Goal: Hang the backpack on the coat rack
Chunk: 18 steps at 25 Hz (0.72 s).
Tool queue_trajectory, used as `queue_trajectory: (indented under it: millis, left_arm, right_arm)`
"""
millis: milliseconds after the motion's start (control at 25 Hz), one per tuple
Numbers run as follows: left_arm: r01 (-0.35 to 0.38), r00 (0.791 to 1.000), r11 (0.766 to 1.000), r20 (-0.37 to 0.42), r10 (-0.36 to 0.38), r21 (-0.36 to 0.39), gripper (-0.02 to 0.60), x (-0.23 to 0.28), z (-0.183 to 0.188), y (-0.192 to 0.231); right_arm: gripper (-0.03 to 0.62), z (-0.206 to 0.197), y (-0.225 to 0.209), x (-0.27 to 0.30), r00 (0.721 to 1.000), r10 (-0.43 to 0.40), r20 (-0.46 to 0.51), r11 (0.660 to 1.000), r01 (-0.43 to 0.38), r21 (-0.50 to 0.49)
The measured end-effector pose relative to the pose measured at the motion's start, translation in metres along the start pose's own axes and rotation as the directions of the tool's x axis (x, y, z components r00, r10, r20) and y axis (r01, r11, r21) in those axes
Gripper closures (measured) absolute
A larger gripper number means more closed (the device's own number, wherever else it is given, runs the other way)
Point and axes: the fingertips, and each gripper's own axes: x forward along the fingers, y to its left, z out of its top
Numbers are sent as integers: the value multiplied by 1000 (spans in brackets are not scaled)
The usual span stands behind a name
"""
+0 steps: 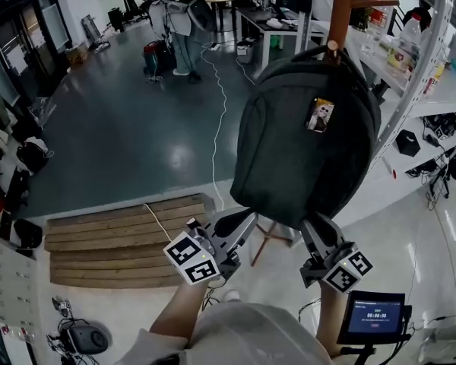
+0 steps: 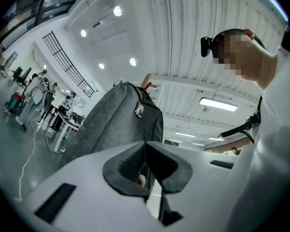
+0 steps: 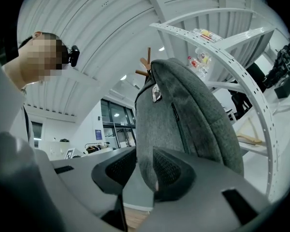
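Observation:
A dark grey backpack (image 1: 304,143) hangs by its top loop from the brown wooden coat rack (image 1: 340,10), with a small picture tag (image 1: 320,115) on its front. My left gripper (image 1: 239,220) sits just below the bag's lower left corner; its jaws are shut with nothing between them. In the left gripper view the left gripper (image 2: 145,146) points at the backpack (image 2: 116,120) beyond the closed tips. My right gripper (image 1: 317,226) is under the bag's lower right. In the right gripper view the right gripper (image 3: 142,166) is shut on the bottom corner of the backpack (image 3: 188,110).
A white perforated shelving frame (image 1: 425,59) stands close to the right of the rack, with bottles on it. Wooden steps (image 1: 121,242) lie at lower left. A small screen (image 1: 374,314) stands at lower right. People (image 1: 181,29) stand far back across the grey floor.

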Motion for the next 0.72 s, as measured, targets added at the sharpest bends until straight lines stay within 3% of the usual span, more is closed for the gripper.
queue_trajectory:
  millis: [160,320,560,720]
  left_arm:
    - [56,998,998,-4,-56,10,568,2,0,-15]
    - [89,996,993,-29,-87,73,568,4,-4,-25]
    - [75,997,993,12,-76,91,568,7,3,-20]
    - [56,995,980,75,-71,189,569,27,28,-7]
  right_arm:
    - [474,-6,6,5,1000,3,-5,1000,-3,17]
    - [474,-9,6,6,1000,-3,-24,1000,3,-1]
    - [474,-4,2,10,1000,-3,-16,1000,3,-2]
    - [474,21,-11,41,998,67,-7,995,-67,-76]
